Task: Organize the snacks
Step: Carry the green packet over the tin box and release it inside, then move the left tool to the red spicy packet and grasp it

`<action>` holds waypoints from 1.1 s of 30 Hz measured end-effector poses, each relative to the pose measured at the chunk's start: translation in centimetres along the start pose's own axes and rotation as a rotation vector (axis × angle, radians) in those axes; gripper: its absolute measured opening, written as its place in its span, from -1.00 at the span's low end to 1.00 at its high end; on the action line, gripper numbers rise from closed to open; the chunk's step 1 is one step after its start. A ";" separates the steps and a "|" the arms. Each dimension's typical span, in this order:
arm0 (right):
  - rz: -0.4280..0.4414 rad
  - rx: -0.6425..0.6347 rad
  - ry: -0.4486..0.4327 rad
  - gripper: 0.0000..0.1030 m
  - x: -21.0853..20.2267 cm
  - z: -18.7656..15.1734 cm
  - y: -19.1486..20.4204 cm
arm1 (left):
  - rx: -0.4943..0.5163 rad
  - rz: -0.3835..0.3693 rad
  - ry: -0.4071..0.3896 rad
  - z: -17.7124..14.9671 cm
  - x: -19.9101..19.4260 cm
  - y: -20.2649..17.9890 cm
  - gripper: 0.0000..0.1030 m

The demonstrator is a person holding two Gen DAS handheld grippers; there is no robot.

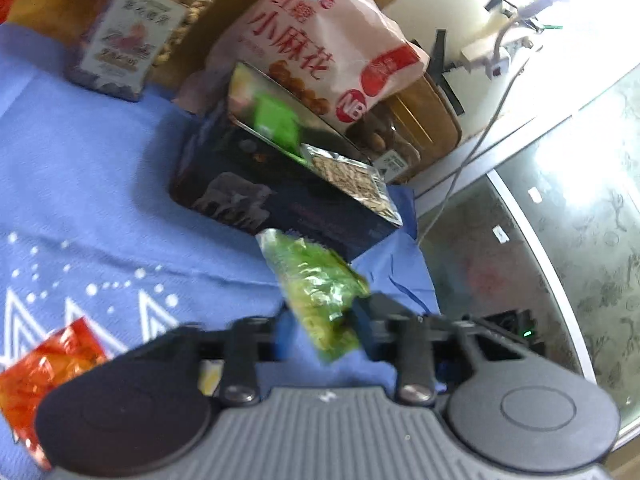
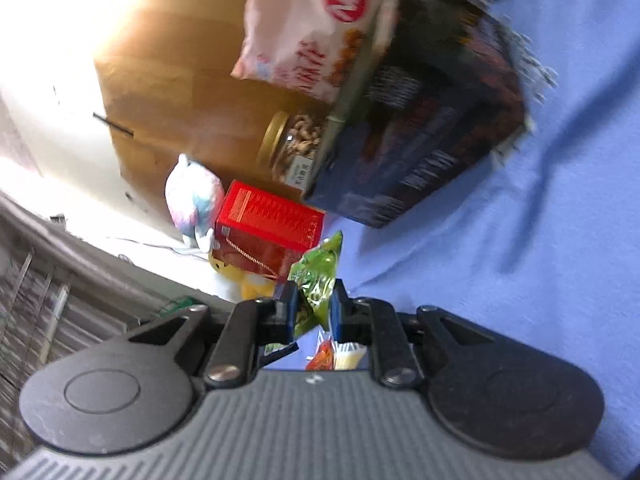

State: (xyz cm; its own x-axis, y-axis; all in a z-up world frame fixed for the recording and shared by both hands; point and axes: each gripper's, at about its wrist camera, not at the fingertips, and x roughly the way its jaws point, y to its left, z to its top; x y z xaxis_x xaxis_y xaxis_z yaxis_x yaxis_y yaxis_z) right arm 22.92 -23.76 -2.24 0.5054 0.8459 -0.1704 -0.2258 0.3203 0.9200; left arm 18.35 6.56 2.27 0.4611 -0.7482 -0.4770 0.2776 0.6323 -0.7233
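- Blue cloth (image 1: 100, 184) with a white triangle-and-dot pattern covers the table; past its right edge lie a dark glass top and a pale cable.
- In the left wrist view, the left gripper (image 1: 318, 328) has its fingers set wide, and a green crinkly snack packet (image 1: 320, 292) sits between them, touching the right finger; whether the left finger touches it I cannot tell.
- In the right wrist view, the right gripper (image 2: 314, 308) pinches a green foil packet (image 2: 318, 280) between its two pads, its top corner sticking up above them.
- Ahead stands a dark open box (image 1: 280, 196) printed with elephants, holding a bright green packet and a silver seed packet (image 1: 352, 180) that overhangs the box's right rim.
- Behind the box leans a pink bag (image 1: 320, 36) with red Chinese characters and a round "NB" mark; a labelled nut jar (image 1: 140, 28) stands to the left, well apart from the box.
- An orange-red wrapper (image 1: 44, 368) lies on the cloth at lower left.
- A red carton (image 2: 272, 220) sits beyond the cloth's edge in the right wrist view.
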 end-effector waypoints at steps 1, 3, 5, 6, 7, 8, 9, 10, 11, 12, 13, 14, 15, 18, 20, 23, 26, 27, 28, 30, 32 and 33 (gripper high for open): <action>-0.030 -0.053 -0.008 -0.63 0.0 0.4 0.8 | 0.023 0.010 -0.008 0.5 0.0 -0.5 -0.55; -0.046 -0.114 -0.020 -0.63 0.3 1.2 2.0 | 0.064 0.025 -0.028 1.9 -0.3 -1.6 -0.55; -0.065 -0.193 -0.041 -0.63 0.7 2.1 3.5 | 0.122 0.056 -0.056 3.4 -0.3 -2.8 -0.55; -0.086 -0.251 -0.057 -0.63 1.2 2.6 4.4 | 0.153 0.079 -0.070 4.3 -0.2 -3.4 -0.54; -0.117 -0.316 -0.074 -0.63 1.6 3.2 5.5 | 0.171 0.100 -0.080 5.1 0.1 -3.8 -0.54; -0.148 -0.368 -0.089 -0.63 2.3 3.6 6.3 | 0.179 0.119 -0.087 5.8 0.5 -3.9 -0.54; -0.181 -0.415 -0.099 -0.63 2.9 4.2 6.9 | 0.185 0.142 -0.094 6.6 1.0 -3.9 -0.54; -0.217 -0.466 -0.110 -0.58 3.8 4.7 7.4 | 0.193 0.165 -0.101 7.3 1.6 -3.9 -0.54; -0.248 -0.510 -0.117 -0.52 4.2 5.0 7.3 | 0.196 0.190 -0.107 7.8 2.0 -3.8 -0.54; -0.295 -0.560 -0.126 -0.47 5.1 5.2 7.4 | 0.199 0.218 -0.114 8.3 2.6 -3.7 -0.54; -0.337 -0.600 -0.126 -0.28 6.0 5.3 7.4 | 0.204 0.254 -0.124 8.7 3.2 -3.6 -0.54; -0.378 -0.639 -0.110 -0.14 7.0 5.4 7.2 | 0.213 0.282 -0.131 8.9 3.6 -3.5 -0.54; -0.413 -0.676 -0.104 -0.14 7.6 5.3 7.0 | 0.220 0.312 -0.136 9.1 4.1 -3.4 -0.54; -0.489 -0.768 -0.189 -0.13 6.7 5.0 7.4 | 0.221 0.375 -0.148 9.1 4.7 -2.9 -0.43; -0.488 -0.751 -0.270 -0.14 4.5 5.5 7.5 | 0.228 0.354 -0.154 8.7 4.3 -2.6 -0.41; -0.541 -0.719 -0.352 -0.15 1.4 6.4 6.9 | 0.232 0.332 -0.176 8.0 3.2 -2.7 -0.41; -0.585 -0.690 -0.338 -0.29 1.0 7.3 6.2 | 0.209 0.311 -0.190 7.3 2.0 -2.6 -0.36; -0.607 -0.693 -0.322 -0.32 1.2 7.4 6.0 | 0.200 0.304 -0.192 7.1 1.6 -2.5 -0.36; -0.636 -0.698 -0.302 -0.36 1.5 7.6 5.6 | 0.196 0.296 -0.193 6.8 1.1 -2.4 -0.36; -0.659 -0.700 -0.281 -0.39 1.9 7.4 5.3 | 0.196 0.291 -0.195 6.2 0.2 -2.3 -0.36; -0.693 -0.721 -0.280 -0.39 2.7 7.0 5.3 | 0.200 0.295 -0.200 5.4 -0.8 -2.2 -0.36; -0.713 -0.747 -0.282 -0.39 3.0 6.8 5.5 | 0.198 0.293 -0.204 4.9 -1.5 -2.0 -0.36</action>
State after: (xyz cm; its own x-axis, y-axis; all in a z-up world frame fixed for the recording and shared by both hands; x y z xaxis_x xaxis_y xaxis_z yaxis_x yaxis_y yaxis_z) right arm 28.84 -22.35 4.65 0.8749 0.2619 -0.4075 -0.2066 0.9626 0.1749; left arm 21.22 7.37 6.90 0.6973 -0.4878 -0.5253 0.2570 0.8542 -0.4520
